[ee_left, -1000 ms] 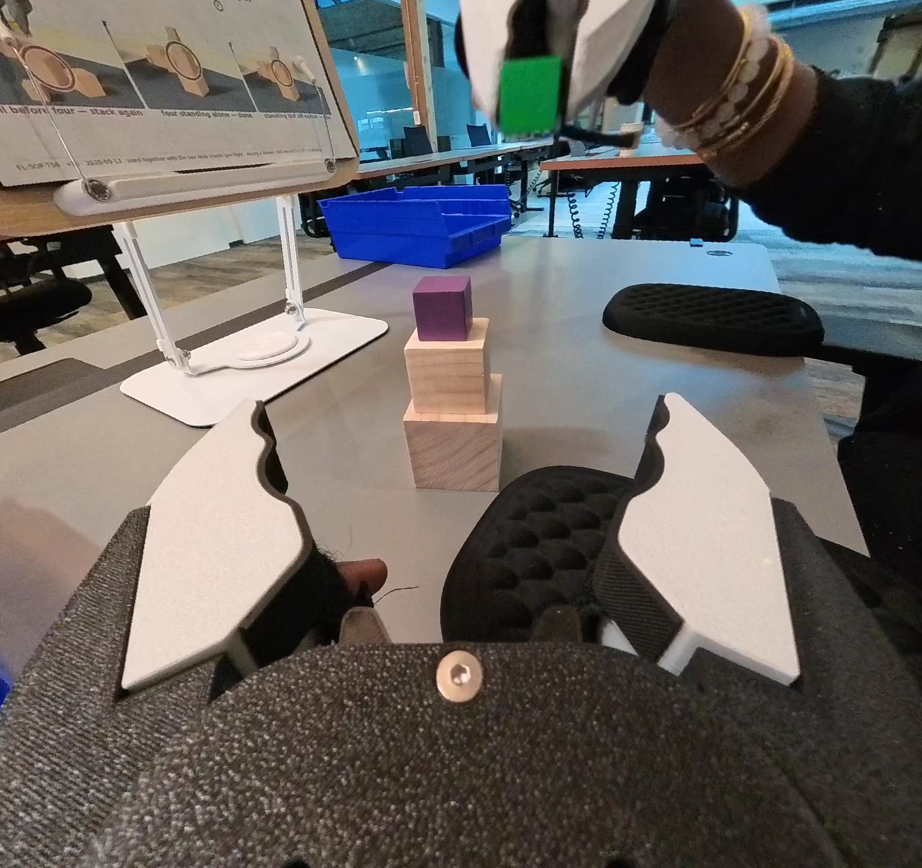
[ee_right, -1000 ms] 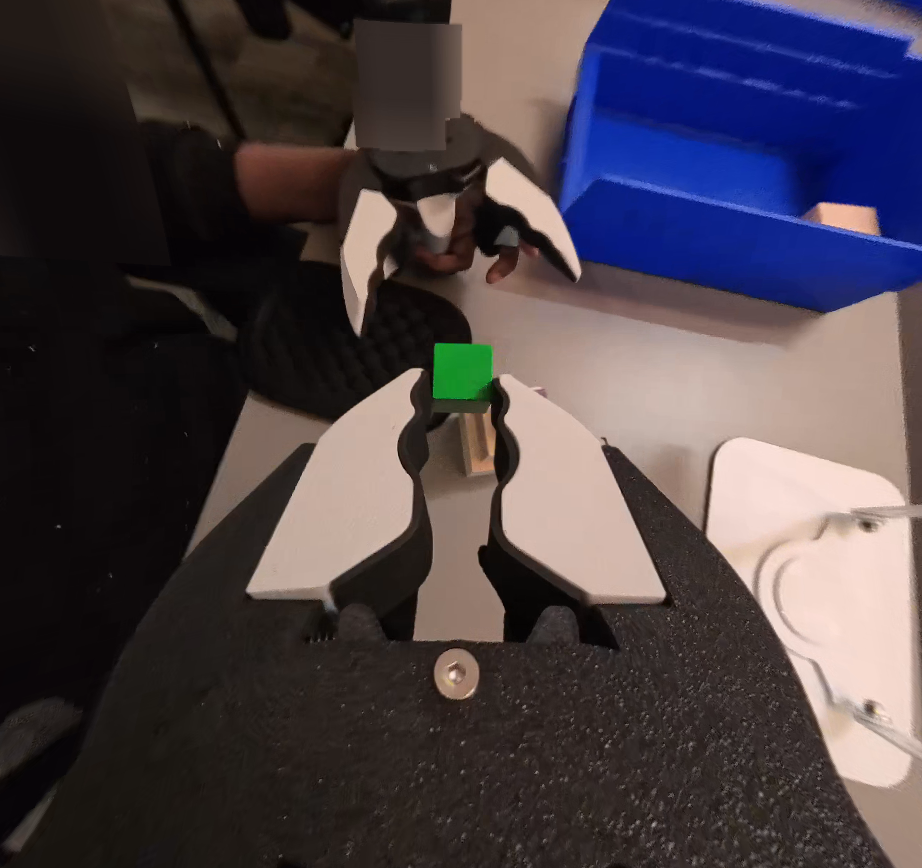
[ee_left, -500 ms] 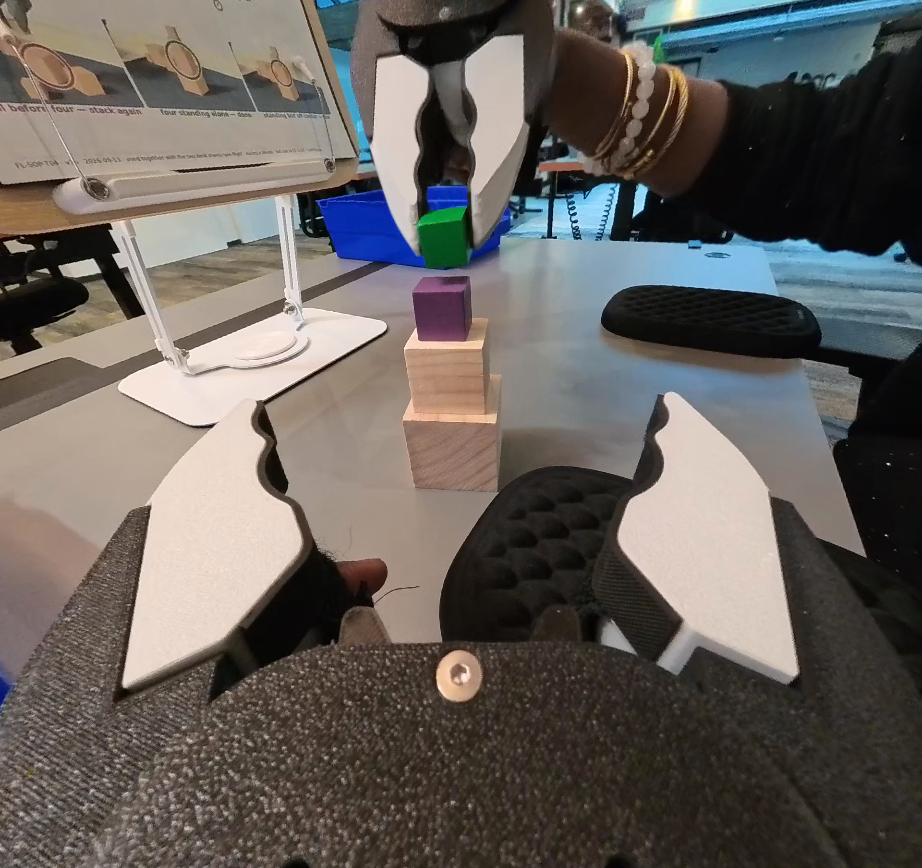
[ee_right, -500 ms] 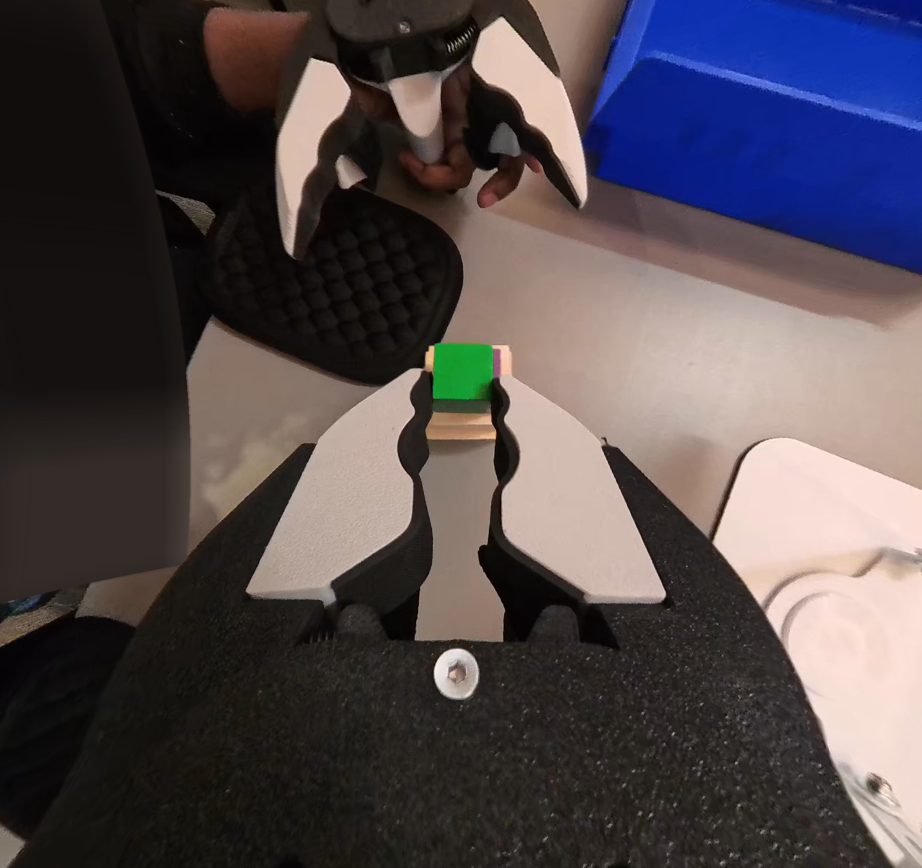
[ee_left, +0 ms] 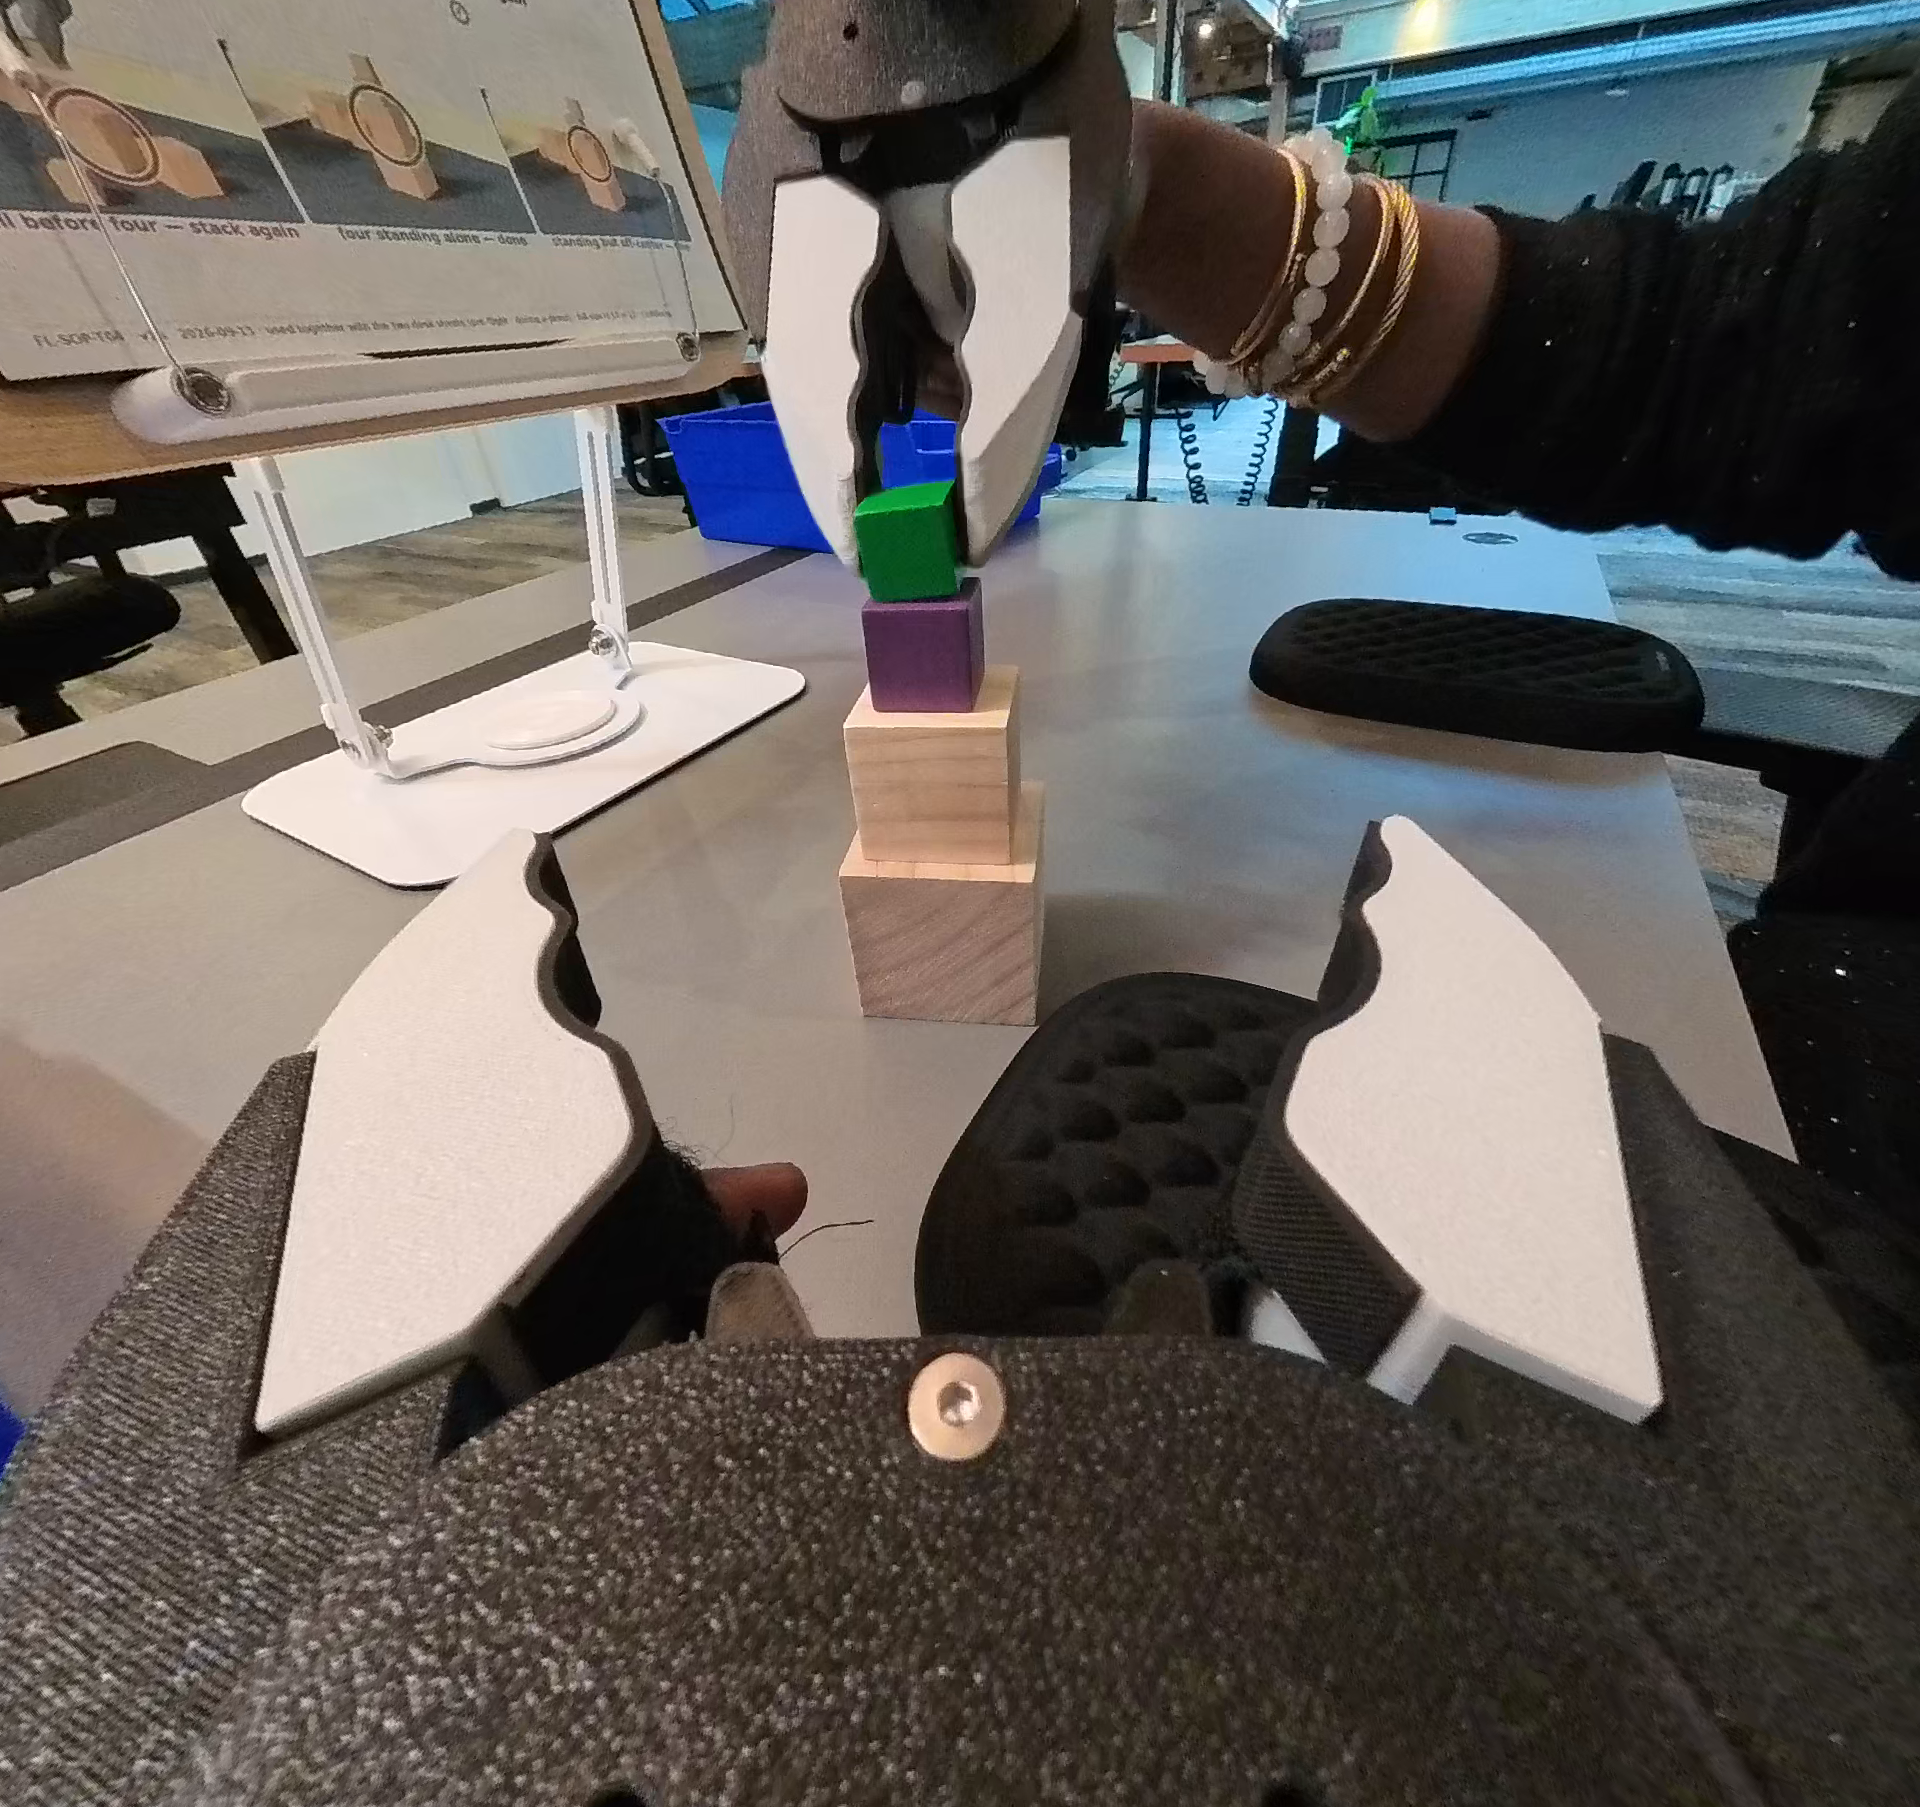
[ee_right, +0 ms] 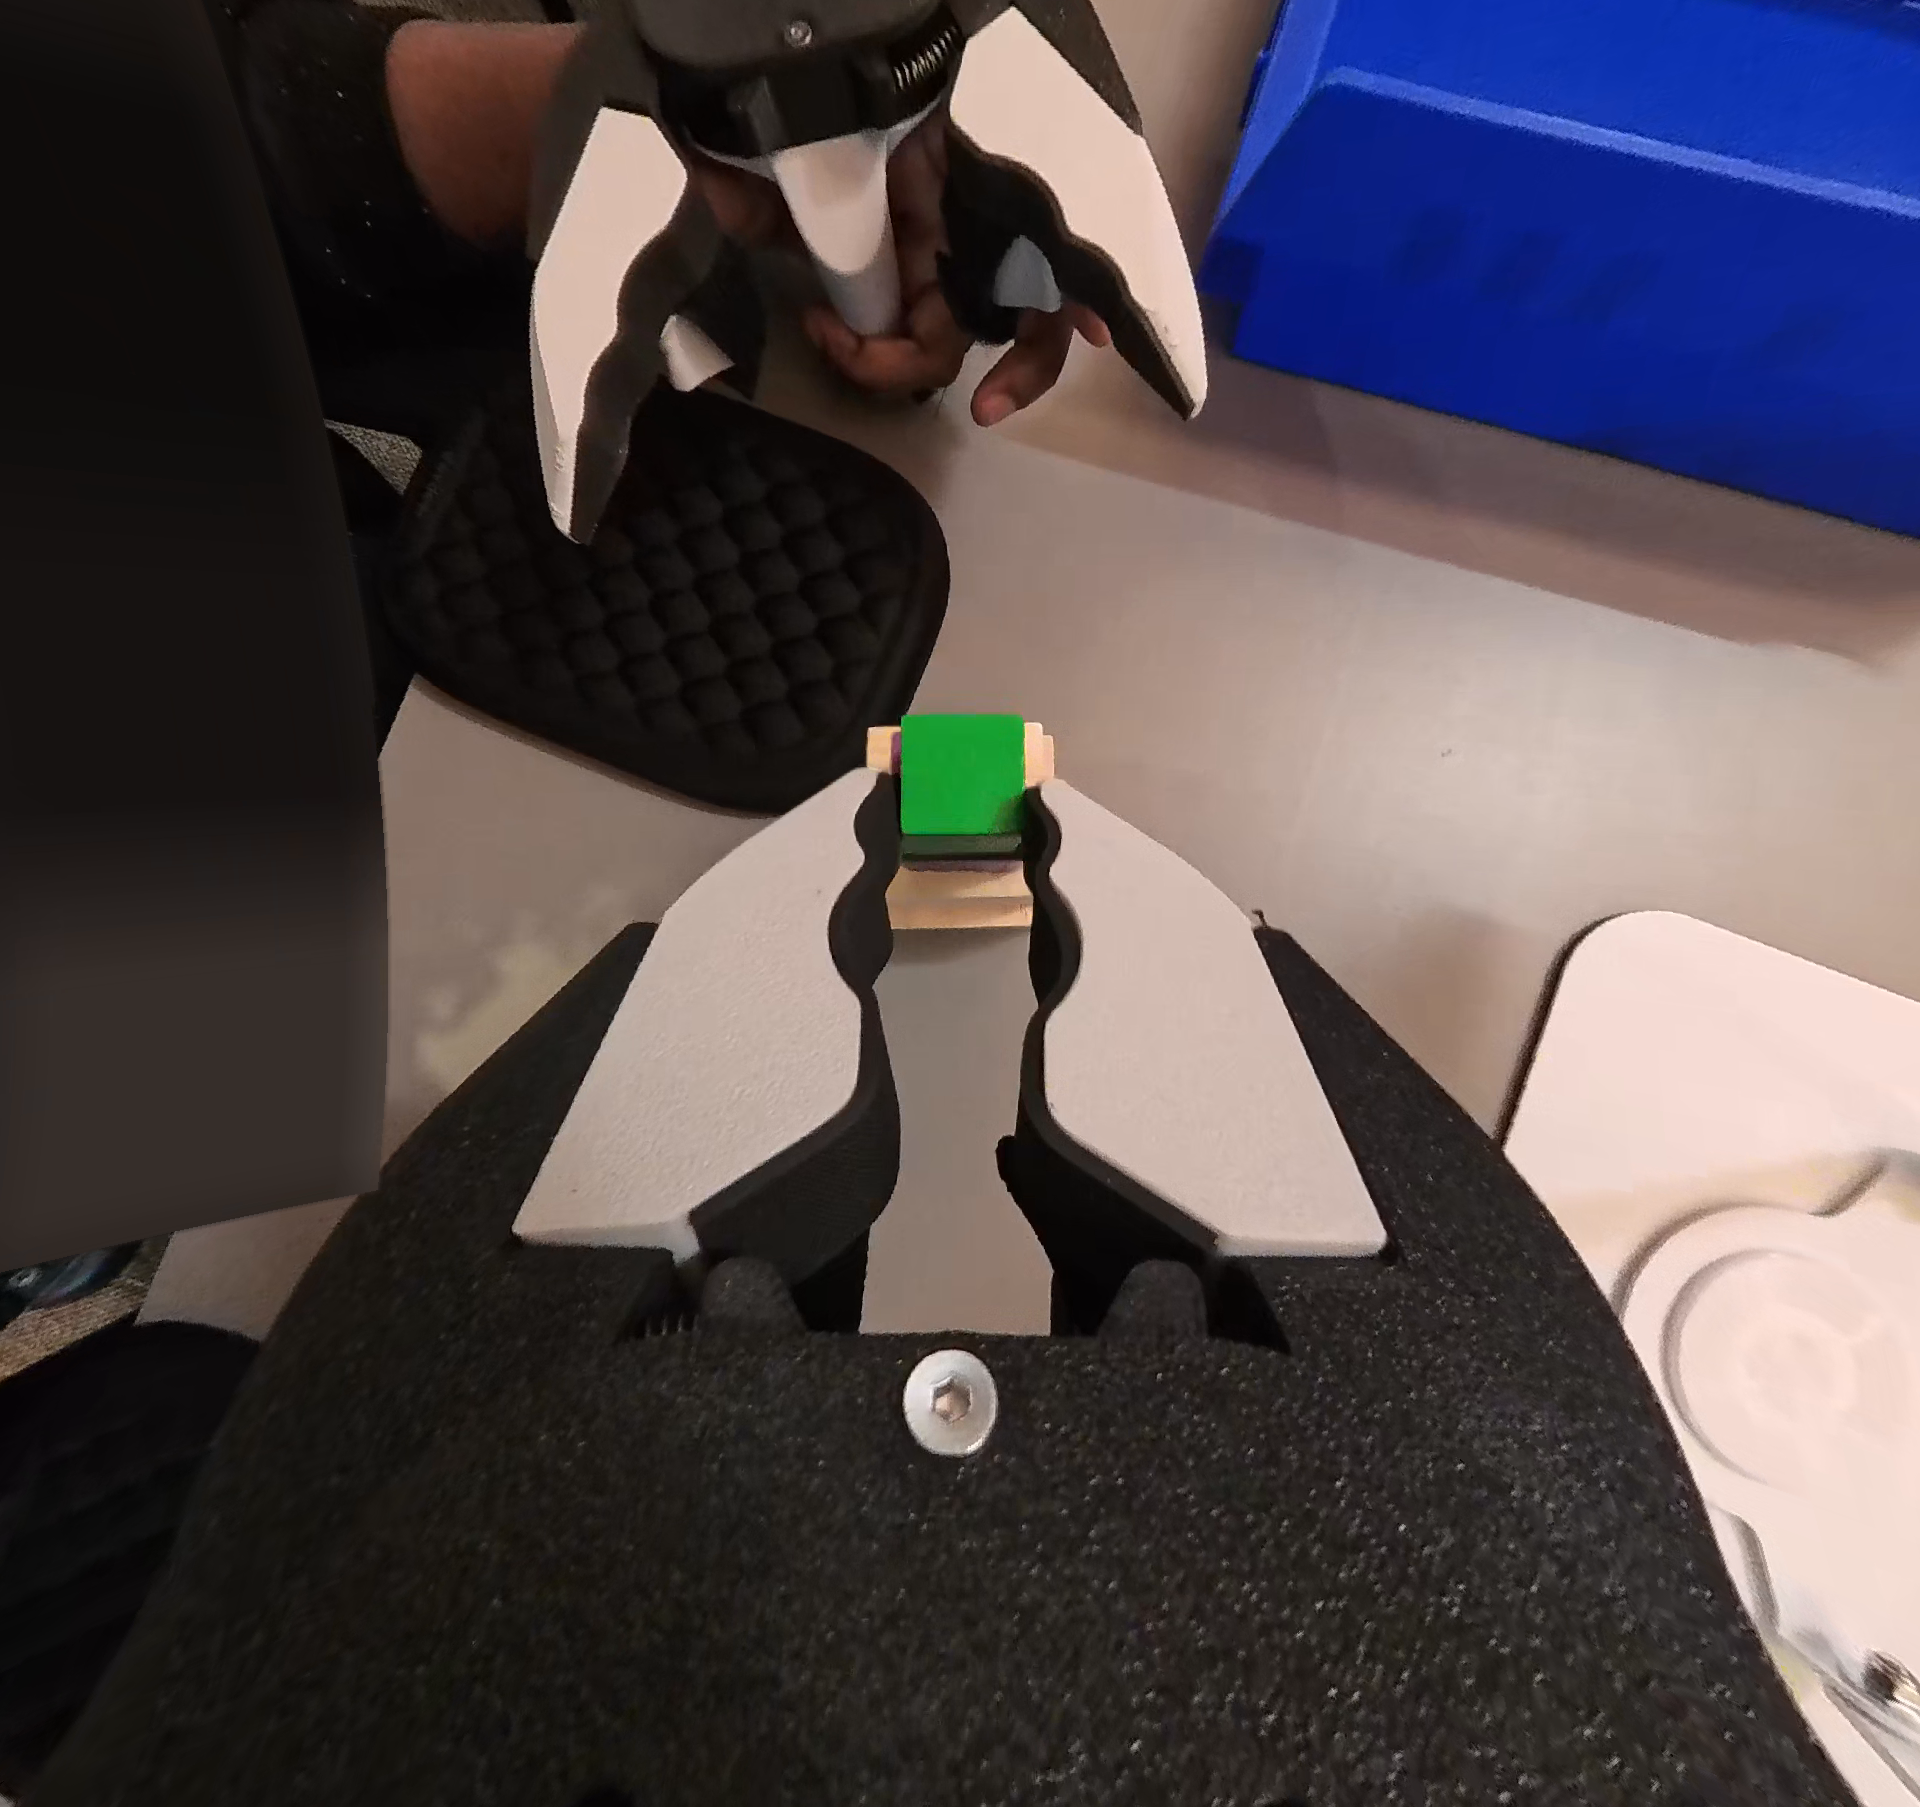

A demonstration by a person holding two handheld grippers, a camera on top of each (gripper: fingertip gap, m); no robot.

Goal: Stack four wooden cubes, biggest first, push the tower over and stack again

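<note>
Left wrist view: my left gripper (ee_left: 956, 988) is spread wide with nothing between its fingers, low over the grey table (ee_left: 1195, 614), pointing level at the block stack and well short of it. A black mesh pad (ee_left: 1101, 1134) lies just under its right finger. Ahead, my right gripper (ee_left: 909, 531) comes down from above, fingers pointing nearly straight down, wrist with bracelets (ee_left: 1309, 282) reaching in from the right. It's clamped on a green cube (ee_left: 906, 547), pads on both side faces. The cube's underside is at the top of the purple cube (ee_left: 923, 651); I can't tell if it's fully seated, and it looks slightly tilted. Below: small wooden cube (ee_left: 930, 781), then large wooden cube (ee_left: 940, 942). White document stand (ee_left: 520, 749) is on the left, blue bin (ee_left: 727, 479) behind.

Right wrist view: looking down along my right gripper (ee_right: 961, 801), the green cube (ee_right: 958, 775) is pinched between the tips, centred over the stack; wood edges (ee_right: 956, 910) peek out below. The left gripper (ee_right: 873, 427) shows wide and bare beyond the stack, over the mesh pad (ee_right: 665, 635).

My read: placing the top cube. Before letting go, it wants to sit flat and square.
</note>
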